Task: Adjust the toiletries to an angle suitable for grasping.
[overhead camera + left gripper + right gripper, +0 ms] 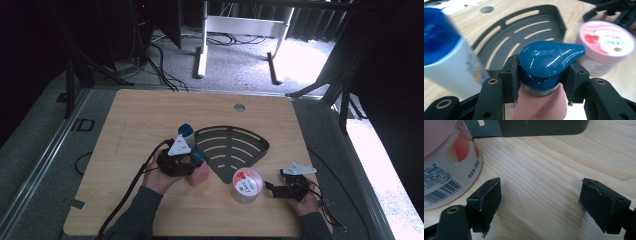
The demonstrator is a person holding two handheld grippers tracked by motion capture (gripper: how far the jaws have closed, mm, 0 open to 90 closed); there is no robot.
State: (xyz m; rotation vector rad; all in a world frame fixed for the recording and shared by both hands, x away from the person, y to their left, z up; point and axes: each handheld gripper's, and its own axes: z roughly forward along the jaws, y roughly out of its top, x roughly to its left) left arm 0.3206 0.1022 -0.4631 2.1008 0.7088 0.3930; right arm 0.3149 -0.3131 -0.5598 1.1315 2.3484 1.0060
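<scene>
Pink bottle (539, 105) with the blue teardrop cap (550, 62) sits right between your left gripper's (541, 77) black pads, and you've got it pinched at the neck just under that cap, both pads pressed against it, the bottle standing upright over the wooden table (140, 115). From above, your left gripper (186, 156) is just left of the dark fan-shaped slotted tray (235, 147), with the bottle's pink body showing beneath your hand, right at the tray's pointed corner. Off to the left in the left gripper view there's a white bottle with a blue top (445, 52), blurred, close beside the gripper; from above it peeks out just behind the grey plate (185, 131). Moving right, the tray lies flat on the table with nothing in it. Next comes the round pink-lidded jar (246, 184), standing on the table just in front of the tray's near edge, apart from the pink bottle. Farthest right, your right gripper (274, 188) rests low by the jar, its jaws spread wide with only bare wood between them; in the right gripper view the jar (447, 167) stands just outside the left pad (486, 197), not touching it.
</scene>
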